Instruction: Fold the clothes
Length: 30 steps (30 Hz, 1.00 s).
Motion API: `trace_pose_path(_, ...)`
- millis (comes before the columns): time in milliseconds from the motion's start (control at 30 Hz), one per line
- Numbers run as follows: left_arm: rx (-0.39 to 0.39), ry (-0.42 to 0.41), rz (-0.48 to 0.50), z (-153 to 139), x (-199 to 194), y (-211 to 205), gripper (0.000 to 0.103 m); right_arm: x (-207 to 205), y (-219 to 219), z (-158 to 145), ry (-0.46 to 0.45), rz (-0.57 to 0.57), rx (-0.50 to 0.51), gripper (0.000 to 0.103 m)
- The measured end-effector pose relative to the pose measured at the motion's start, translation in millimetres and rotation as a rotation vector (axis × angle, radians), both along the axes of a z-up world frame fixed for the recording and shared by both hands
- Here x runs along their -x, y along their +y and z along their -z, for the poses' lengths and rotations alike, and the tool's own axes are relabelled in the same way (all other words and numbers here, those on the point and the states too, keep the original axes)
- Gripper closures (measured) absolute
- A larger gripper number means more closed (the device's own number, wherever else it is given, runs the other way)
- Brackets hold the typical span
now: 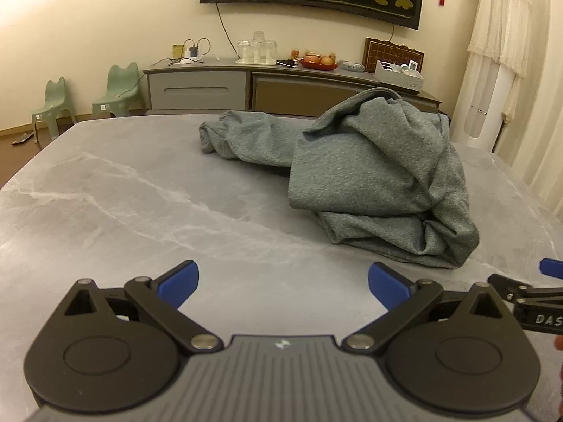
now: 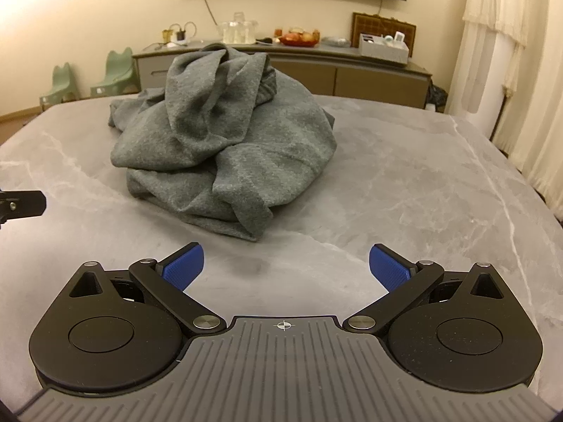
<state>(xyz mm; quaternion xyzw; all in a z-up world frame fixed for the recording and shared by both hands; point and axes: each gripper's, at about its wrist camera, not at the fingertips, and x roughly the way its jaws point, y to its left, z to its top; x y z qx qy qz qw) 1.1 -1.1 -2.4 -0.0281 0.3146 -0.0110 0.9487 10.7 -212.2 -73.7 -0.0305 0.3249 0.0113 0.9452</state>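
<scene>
On a grey marble-patterned table point(image 1: 123, 190), a crumpled grey knit garment point(image 1: 380, 176) is seen lying in a loose, unfolded heap, with one part bunched up high and another part trailing flat across the tabletop toward the far edge. In the left wrist view, the heap is placed ahead and to the right of the left gripper point(image 1: 283, 286), whose blue-padded fingers point(image 1: 179, 281) are spread wide apart with nothing held between them, above bare tabletop. At the right edge of that view, a black link and a blue tip of the right gripper point(image 1: 549, 267) are shown just beside the left one. In the right wrist view, the right gripper point(image 2: 285, 263) is likewise held with its blue ribbed pads point(image 2: 388, 267) wide apart and empty, and the garment point(image 2: 225, 140) is found ahead and slightly to the left, its nearest fold close to the fingertips but not touching them. Behind the table, a long low grey sideboard point(image 1: 197, 88) is set against a cream wall, with a red dish of fruit point(image 1: 318, 61) on top, and two small pale green plastic chairs point(image 1: 119, 91) are placed on the floor to its left.
</scene>
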Motion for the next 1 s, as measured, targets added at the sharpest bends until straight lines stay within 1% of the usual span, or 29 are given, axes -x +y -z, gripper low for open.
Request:
trace_pose_path(233,0.011,-0.028,0.001,4,-2,-2,0.0,-3,1,1,-0.019,0.003,0.012,0.001)
trace_pose_path(633,-0.012,0.037,0.014,9,-10,-5,0.0,0,14,-1,-0.031,-0.043,0.076,0.001)
trace_pose_path(733,-0.018,0.053,0.017,10,-12,-6,0.0,0,13,-1,-0.02,-0.05,0.058,0.002)
trace_pose_path(900,-0.015,0.072,0.022,11,-14,-6,0.0,-3,7,-2,0.022,-0.049,-0.029,0.003)
trace_pose_path(1000,-0.005,0.07,0.029,11,-13,-6,0.0,-4,6,-1,0.023,-0.039,-0.035,0.005)
